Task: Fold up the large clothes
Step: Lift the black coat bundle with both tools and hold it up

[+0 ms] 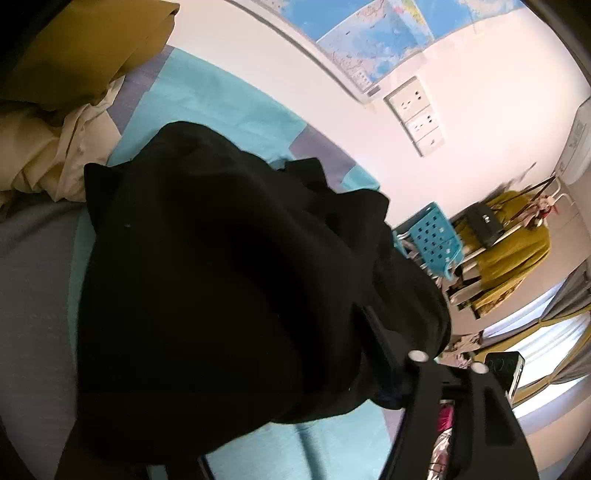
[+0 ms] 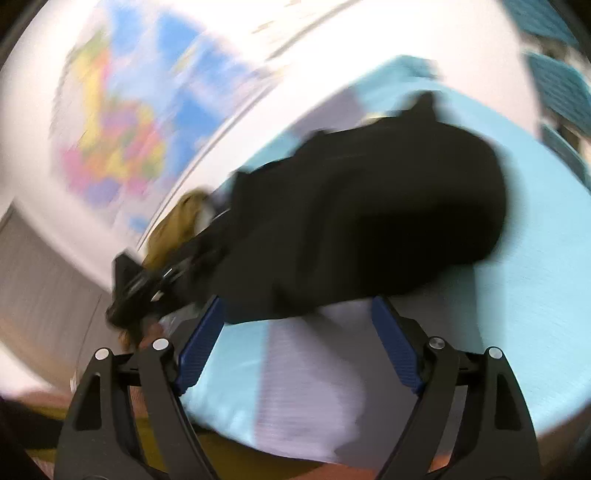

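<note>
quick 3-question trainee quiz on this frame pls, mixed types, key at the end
1. True or false: the right hand-held gripper is clamped on the black garment.
2. What does the black garment lie on? A) a teal and grey sheet B) a bare desk C) a carpet
3. Fill in: the coloured poster on the wall behind the bed is a ___.

Key: 1 false, its blue pads stand apart with nothing between them; 2 A; 3 map.

Setting: home bedroom. Evidence: bed with turquoise-and-grey patchwork sheet point(image 1: 221, 96), colourful paper world map on white wall point(image 1: 369, 33), mustard-yellow coat on rack point(image 1: 513, 243).
</note>
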`<state>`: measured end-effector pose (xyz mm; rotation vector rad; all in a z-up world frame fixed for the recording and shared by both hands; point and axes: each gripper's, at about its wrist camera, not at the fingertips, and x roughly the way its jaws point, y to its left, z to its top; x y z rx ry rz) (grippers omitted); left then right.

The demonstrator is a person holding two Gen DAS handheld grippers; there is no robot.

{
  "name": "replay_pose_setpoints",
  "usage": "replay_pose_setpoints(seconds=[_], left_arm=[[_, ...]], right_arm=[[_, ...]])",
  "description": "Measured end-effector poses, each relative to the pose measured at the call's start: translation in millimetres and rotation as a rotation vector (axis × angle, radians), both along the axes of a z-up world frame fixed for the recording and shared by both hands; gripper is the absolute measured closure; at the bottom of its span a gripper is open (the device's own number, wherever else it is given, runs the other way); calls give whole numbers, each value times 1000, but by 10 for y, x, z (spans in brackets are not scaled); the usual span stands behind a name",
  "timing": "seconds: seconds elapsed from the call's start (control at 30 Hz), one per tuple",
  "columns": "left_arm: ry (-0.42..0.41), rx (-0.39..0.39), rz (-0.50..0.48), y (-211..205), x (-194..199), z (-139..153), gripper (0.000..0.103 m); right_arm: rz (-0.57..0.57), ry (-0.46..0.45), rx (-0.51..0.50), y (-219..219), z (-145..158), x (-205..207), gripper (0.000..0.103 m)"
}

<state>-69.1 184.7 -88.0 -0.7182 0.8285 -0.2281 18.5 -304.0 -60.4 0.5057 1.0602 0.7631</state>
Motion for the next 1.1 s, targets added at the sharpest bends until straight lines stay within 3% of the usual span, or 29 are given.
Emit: replay_pose_setpoints(seconds=[0.1, 0.2, 0.3, 0.47, 0.7, 0.77, 0.8, 0.83, 0.9, 1.1], left_arm=[[21, 48, -5, 7, 16, -39, 24], [33, 35, -16, 38, 34, -50, 22], [40, 33, -23, 63, 57, -51, 19], [36, 53, -31, 34, 126, -37, 16], [48, 110, -31, -37, 191, -18, 24], [62, 144, -25, -61, 202, -10, 34], [67, 156, -25, -67, 201, -8, 38], [73, 169, -22, -73, 197, 0, 43], [76, 192, -23, -83, 181, 20, 45], [82, 232, -22, -129, 187, 30, 38]], right_arm=[[-64, 14, -33, 1, -98, 146, 13], [-96, -4, -64, 130, -118, 297, 11], [-128, -1, -31, 224, -135, 405, 5], [-163, 37, 29, 312, -143, 579, 5], [-119, -42, -133, 633, -130, 708, 5], [-102, -68, -174, 698, -118, 708, 23], [-97, -74, -173, 699, -111, 713, 44], [-86, -69, -141, 670, -105, 720, 54], [-75, -56, -111, 632, -91, 726, 56], [-57, -20, -66, 670, -159, 771, 28]])
